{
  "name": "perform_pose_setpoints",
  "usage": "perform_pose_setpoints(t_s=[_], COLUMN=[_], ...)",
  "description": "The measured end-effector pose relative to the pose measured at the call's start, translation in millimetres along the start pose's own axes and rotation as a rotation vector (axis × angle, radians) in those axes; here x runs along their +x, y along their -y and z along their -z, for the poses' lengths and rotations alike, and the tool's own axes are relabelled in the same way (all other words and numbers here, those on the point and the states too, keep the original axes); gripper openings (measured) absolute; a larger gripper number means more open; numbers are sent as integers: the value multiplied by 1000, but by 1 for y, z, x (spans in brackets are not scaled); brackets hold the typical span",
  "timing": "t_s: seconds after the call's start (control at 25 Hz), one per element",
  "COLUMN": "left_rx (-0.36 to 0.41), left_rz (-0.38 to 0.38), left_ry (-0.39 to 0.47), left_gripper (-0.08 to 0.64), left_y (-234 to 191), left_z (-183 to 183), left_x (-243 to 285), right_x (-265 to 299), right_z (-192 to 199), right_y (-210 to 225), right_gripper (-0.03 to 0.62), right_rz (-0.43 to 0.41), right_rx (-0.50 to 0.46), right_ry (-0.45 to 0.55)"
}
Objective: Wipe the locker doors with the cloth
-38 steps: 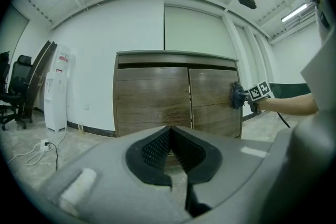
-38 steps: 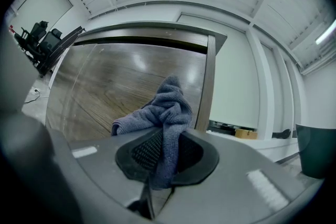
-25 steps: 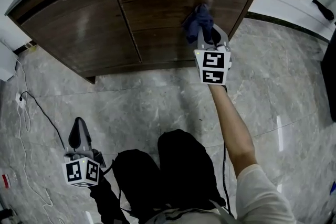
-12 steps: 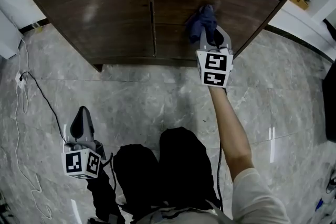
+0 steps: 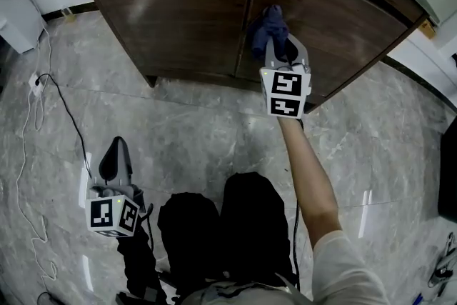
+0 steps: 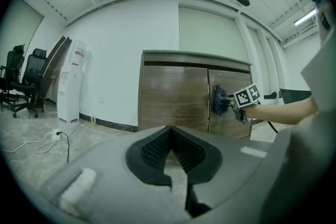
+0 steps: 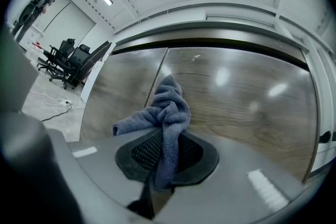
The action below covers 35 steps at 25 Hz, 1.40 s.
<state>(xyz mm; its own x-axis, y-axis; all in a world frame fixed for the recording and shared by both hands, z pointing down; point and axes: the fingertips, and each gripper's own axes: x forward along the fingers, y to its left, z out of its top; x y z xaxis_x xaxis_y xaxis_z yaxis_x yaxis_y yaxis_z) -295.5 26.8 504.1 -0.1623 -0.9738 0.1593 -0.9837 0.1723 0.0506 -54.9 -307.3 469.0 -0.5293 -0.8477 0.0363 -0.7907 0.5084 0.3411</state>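
Note:
A dark wooden locker with two doors stands ahead: the left door [image 5: 178, 7] and the right door [image 5: 335, 18]. My right gripper [image 5: 275, 46] is shut on a bunched blue cloth [image 5: 268, 28], which presses against the right door close to the seam between the doors. In the right gripper view the cloth [image 7: 168, 113] rises from between the pads and touches the wood [image 7: 236, 97]. My left gripper [image 5: 114, 161] hangs low at my left side, far from the locker, shut with nothing in it [image 6: 170, 152].
Grey marble floor [image 5: 178, 132] lies in front of the locker. A white cable and power strip [image 5: 36, 82] trail on the floor at the left. A white appliance [image 6: 71, 81] and office chairs [image 6: 23, 81] stand left of the locker. My legs [image 5: 228, 232] are below.
The cloth has slid left across the right door toward the seam between the doors. My head view has shifted, so the locker sits more to the right. The left gripper stayed low.

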Motion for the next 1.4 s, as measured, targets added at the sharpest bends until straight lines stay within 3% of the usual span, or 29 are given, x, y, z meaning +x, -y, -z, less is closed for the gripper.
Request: perform_pose_setpoints(t_s=[1.4], left_rx=[-85], left_rz=[-119], left_ry=[-15], left_gripper=[-2], left_y=[-92], left_z=[24], left_x=[-23], right_x=[104], right_z=[-67], right_y=[-233], right_gripper=[48], right_rz=[-274], right_rx=[-10], right_ry=[57])
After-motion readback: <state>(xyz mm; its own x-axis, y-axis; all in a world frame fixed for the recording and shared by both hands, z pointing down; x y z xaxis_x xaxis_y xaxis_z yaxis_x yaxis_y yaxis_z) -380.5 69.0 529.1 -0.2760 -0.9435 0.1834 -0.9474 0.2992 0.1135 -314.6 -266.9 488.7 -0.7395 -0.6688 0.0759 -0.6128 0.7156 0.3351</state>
